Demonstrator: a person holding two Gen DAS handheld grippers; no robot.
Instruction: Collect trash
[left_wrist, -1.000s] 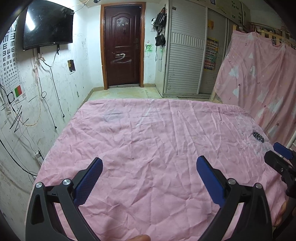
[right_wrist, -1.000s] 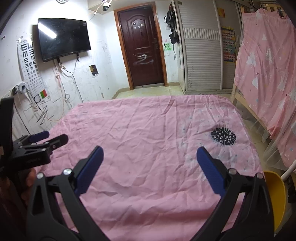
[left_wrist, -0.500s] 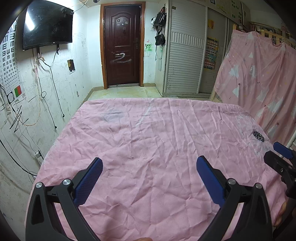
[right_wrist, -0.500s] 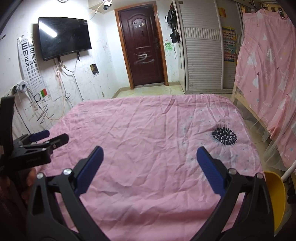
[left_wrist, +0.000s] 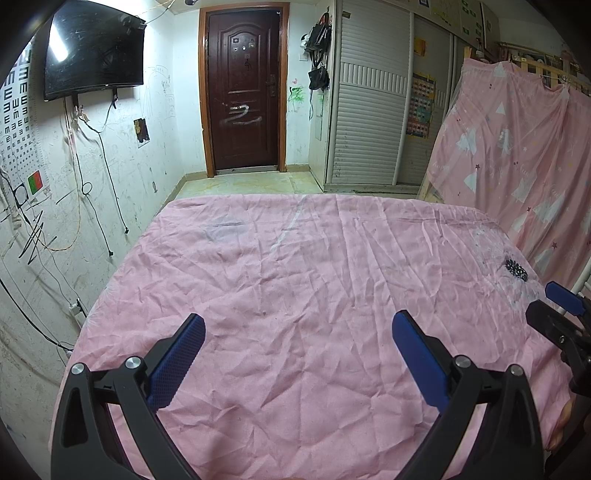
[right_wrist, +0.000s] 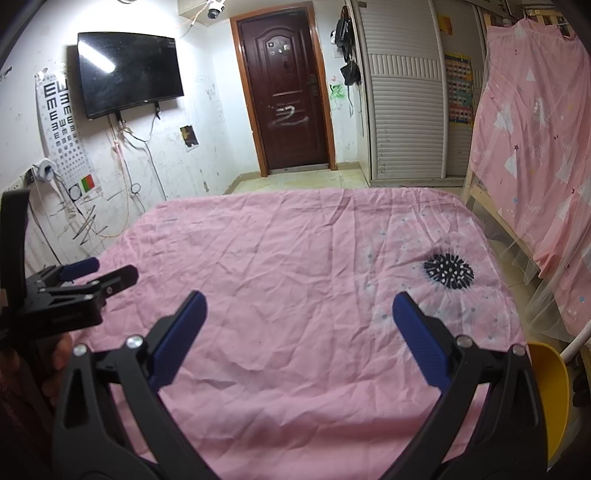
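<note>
My left gripper (left_wrist: 297, 325) hangs open over a wrinkled pink sheet (left_wrist: 314, 280) that covers a wide flat surface, with nothing between its blue pads. My right gripper (right_wrist: 297, 306) is open too, above the same pink sheet (right_wrist: 295, 258), also holding nothing. Each gripper shows in the other's view: the right gripper (left_wrist: 554, 306) at the far right edge, the left gripper (right_wrist: 96, 271) at the far left, held by a hand (right_wrist: 55, 358). No loose trash shows on the sheet. A black spiky printed mark (right_wrist: 448, 271) lies on the sheet's right side.
A yellow bin (right_wrist: 550, 391) stands off the sheet's right front corner. A pink curtain (right_wrist: 535, 147) over a wooden frame runs along the right. A dark door (left_wrist: 243, 88), a white wardrobe (left_wrist: 373, 110) and a wall television (left_wrist: 92, 51) stand beyond the far edge.
</note>
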